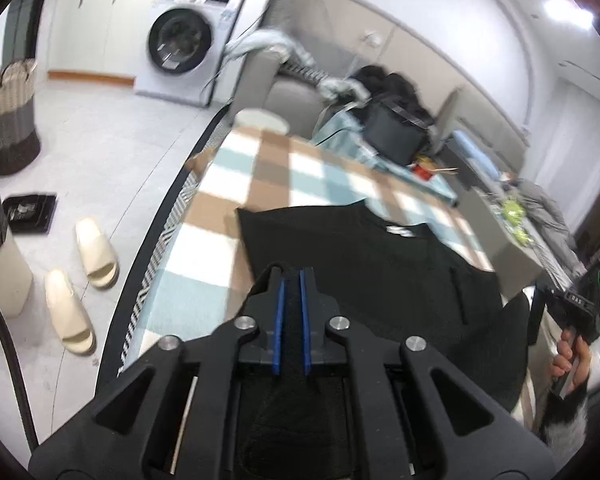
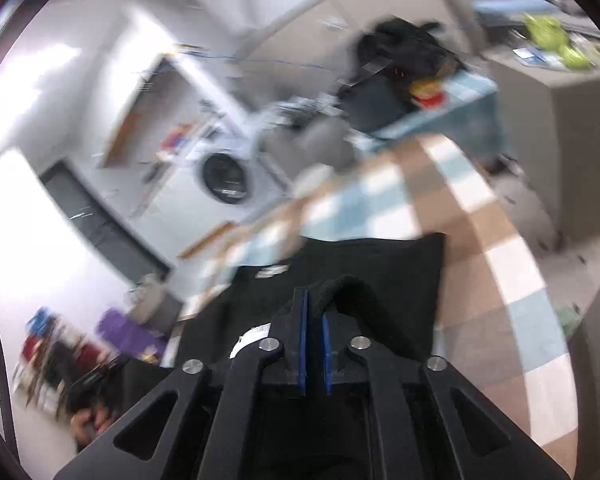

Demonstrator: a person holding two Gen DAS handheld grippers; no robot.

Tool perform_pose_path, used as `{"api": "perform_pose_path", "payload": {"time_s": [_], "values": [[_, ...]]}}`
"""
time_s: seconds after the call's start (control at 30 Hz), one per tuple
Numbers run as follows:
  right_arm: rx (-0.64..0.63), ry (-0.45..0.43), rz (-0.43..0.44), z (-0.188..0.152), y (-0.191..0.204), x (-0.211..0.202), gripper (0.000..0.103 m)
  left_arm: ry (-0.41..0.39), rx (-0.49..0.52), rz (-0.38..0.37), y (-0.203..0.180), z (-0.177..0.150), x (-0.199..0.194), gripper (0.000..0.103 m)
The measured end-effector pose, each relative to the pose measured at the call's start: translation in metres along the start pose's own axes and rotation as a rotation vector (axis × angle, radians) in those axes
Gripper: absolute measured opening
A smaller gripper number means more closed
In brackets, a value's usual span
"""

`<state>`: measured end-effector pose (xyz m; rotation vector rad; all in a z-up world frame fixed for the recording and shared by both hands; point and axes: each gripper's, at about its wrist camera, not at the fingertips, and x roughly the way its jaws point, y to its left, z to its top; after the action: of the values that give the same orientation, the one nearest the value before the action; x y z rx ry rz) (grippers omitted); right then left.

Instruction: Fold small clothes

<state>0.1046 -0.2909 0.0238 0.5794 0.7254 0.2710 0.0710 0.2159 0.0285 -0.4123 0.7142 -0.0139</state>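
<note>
A black T-shirt (image 1: 364,256) lies on a checked cloth (image 1: 284,168) with its white neck label (image 1: 400,230) at the far side. My left gripper (image 1: 293,276) is shut on the near hem of the shirt and lifts it. My right gripper (image 2: 315,298) is shut on a fold of the same black shirt (image 2: 360,256), which bunches over its tips. The right gripper also shows at the right edge of the left wrist view (image 1: 540,300), holding the other hem corner. The right wrist view is blurred by motion.
A washing machine (image 1: 180,40) stands at the back. A woven basket (image 1: 8,116), a bin (image 1: 0,260) and pale slippers (image 1: 96,252) are on the floor at left. A black bag (image 1: 392,124) and clutter lie beyond the cloth.
</note>
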Motion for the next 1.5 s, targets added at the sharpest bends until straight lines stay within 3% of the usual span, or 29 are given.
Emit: {"api": "perform_pose_path", "payload": {"time_s": [0.1, 0.17, 0.23, 0.3, 0.67, 1.0, 1.27, 1.33, 1.37, 1.4, 1.47, 1.5], "values": [[0.071, 0.105, 0.009, -0.001, -0.019, 0.027, 0.034, 0.092, -0.03, 0.048, 0.011, 0.0, 0.028, 0.014], [0.05, 0.108, -0.014, -0.011, -0.023, 0.025, 0.04, 0.117, -0.019, 0.061, 0.013, -0.008, 0.035, 0.021], [0.033, 0.106, -0.012, -0.02, -0.028, 0.018, 0.045, 0.127, -0.017, 0.073, 0.014, -0.017, 0.036, 0.042], [0.033, 0.112, -0.023, -0.027, -0.034, 0.009, 0.045, 0.126, -0.02, 0.081, 0.017, -0.024, 0.034, 0.048], [0.032, 0.154, -0.001, -0.059, -0.058, -0.022, 0.051, 0.177, -0.004, 0.1, 0.021, -0.058, 0.026, 0.048], [-0.033, 0.181, -0.054, -0.059, -0.052, -0.002, 0.052, 0.19, 0.007, 0.126, 0.018, -0.068, 0.024, 0.05], [-0.104, 0.207, -0.037, -0.067, -0.04, -0.001, 0.052, 0.192, 0.052, 0.116, 0.009, -0.072, 0.019, 0.05], [-0.102, 0.208, -0.044, -0.065, -0.04, 0.003, 0.043, 0.188, 0.088, 0.116, 0.001, -0.072, 0.019, 0.043], [-0.105, 0.208, -0.044, -0.064, -0.039, 0.004, 0.031, 0.184, 0.105, 0.116, -0.002, -0.072, 0.018, 0.038], [-0.112, 0.21, -0.04, -0.064, -0.038, 0.005, 0.026, 0.184, 0.132, 0.128, -0.007, -0.073, 0.018, 0.035], [-0.133, 0.2, -0.013, -0.065, -0.031, 0.001, 0.016, 0.171, 0.168, 0.143, -0.013, -0.073, 0.013, 0.026], [-0.143, 0.192, 0.009, -0.065, -0.027, -0.002, 0.016, 0.169, 0.176, 0.138, -0.015, -0.074, 0.01, 0.02]]}}
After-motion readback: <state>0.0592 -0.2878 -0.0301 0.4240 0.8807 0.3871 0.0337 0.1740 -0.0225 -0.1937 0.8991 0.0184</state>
